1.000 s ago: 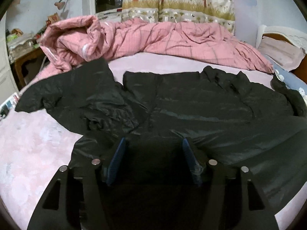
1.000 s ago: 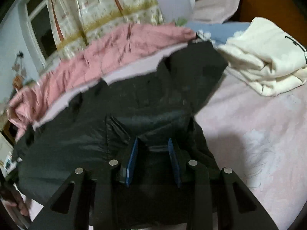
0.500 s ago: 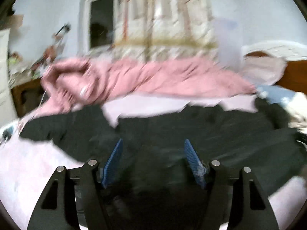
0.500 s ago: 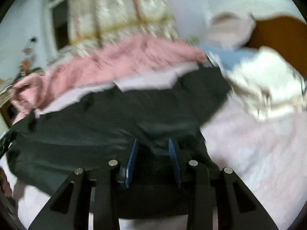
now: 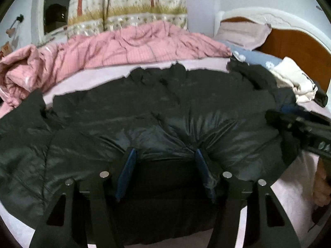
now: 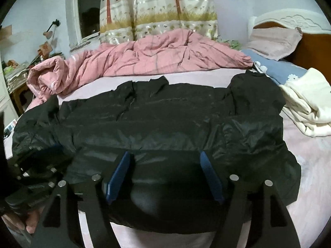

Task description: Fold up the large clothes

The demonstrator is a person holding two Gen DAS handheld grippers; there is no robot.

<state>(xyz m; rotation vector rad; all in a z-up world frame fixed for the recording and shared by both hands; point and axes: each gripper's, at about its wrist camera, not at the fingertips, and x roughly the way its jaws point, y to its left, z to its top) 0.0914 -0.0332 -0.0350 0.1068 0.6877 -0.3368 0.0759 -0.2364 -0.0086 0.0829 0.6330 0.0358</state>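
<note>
A big black puffer jacket (image 5: 165, 103) lies spread across the pink bed, collar toward the far side. My left gripper (image 5: 165, 152) sits at the near hem. A bulge of hem fills the gap between its blue pads, creases fan out from them, and its jaws are closing. In the right wrist view the same jacket (image 6: 165, 119) lies flat. My right gripper (image 6: 164, 155) stands over the hem with its jaws opening wide, and the pads do not press the fabric. Each gripper shows at the edge of the other's view: right gripper (image 5: 300, 128), left gripper (image 6: 35, 165).
A crumpled pink quilt (image 6: 155, 55) runs along the far side of the bed. A white garment (image 6: 306, 107) and a blue pillow (image 6: 277, 70) lie at the right by the headboard (image 5: 300, 47). A cluttered side table (image 6: 14, 78) stands at the left. Bare sheet (image 6: 310, 165) shows right of the jacket.
Both grippers slid sideways along the near hem and rolled. The right gripper's jaws spread from a narrow pinch on the fabric to wide apart. The jacket now lies flatter and more squarely spread.
</note>
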